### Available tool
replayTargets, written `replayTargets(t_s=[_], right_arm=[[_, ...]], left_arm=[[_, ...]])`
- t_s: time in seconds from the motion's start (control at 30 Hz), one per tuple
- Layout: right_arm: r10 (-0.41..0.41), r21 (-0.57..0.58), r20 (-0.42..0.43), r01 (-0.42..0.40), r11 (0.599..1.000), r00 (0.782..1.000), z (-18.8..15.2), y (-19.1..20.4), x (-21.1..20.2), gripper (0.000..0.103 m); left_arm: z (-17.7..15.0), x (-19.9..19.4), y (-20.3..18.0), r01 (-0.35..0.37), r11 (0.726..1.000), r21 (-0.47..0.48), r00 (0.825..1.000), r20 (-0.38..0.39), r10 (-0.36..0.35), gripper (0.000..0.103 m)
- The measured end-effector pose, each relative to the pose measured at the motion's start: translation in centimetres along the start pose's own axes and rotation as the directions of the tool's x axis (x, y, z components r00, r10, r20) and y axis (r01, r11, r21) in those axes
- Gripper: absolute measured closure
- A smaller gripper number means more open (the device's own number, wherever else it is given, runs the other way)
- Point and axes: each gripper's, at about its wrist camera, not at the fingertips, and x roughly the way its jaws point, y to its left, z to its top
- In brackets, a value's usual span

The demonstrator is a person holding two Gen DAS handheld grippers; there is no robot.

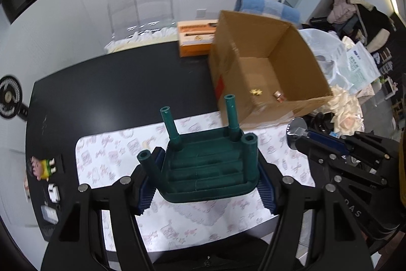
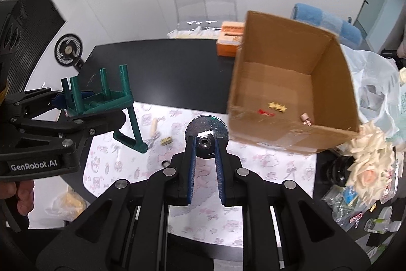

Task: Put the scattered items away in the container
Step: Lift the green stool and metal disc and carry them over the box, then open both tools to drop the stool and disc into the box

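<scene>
My left gripper (image 1: pixel 206 177) is shut on a dark green toy chair (image 1: pixel 208 161), held upside down with its legs pointing up, above the patterned mat (image 1: pixel 106 159). In the right wrist view the same left gripper (image 2: pixel 76 103) and chair (image 2: pixel 101 98) hang at the left, the chair's back dangling down. My right gripper (image 2: pixel 206 141) is shut on a silver metal disc with a nut (image 2: pixel 206 130), just short of the open cardboard box (image 2: pixel 330 73). The box (image 1: pixel 228 55) holds gold stars (image 2: pixel 277 106) and a small pink piece (image 2: pixel 305 118).
On the mat (image 2: pixel 266 164) lie a wooden peg (image 2: pixel 153 126), a small tan block (image 2: pixel 166 141) and a dark ring (image 2: pixel 165 163). An orange box (image 2: pixel 228 42) and clear bin (image 1: pixel 142 9) stand behind. Cream flowers (image 2: pixel 368 156) and a plastic bag (image 2: pixel 375 83) crowd the right; a toy figure (image 1: pixel 41 166) lies left.
</scene>
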Motion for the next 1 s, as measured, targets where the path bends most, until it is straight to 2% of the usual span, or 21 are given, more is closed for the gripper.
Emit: replayTargets(t_s=[0.23,0.5,1.0], right_arm=[[-0.039,0.037,0.039,0.038,0.999,0.998,1.7,-4.7,-1.5,0.088],[-0.066,0.077,0.045,0.062,0.995,0.997,3.6,-10.0,-1.4,0.088],[-0.051,0.154,-0.003,0.051,0.987,0.999,6.8,-19.0,4.0,0.088]], left_arm=[[3.3,1.0,-4.6,0.03,0.997,0.077,1.0,0.004,-0.031,0.037],[6.9,3.3,-9.5,0.061,0.988,0.139,0.998,-0.01,-0.06,0.037],[12.8,11.3,-14.3,0.082,0.983,0.164,0.994,-0.085,-0.069,0.037]])
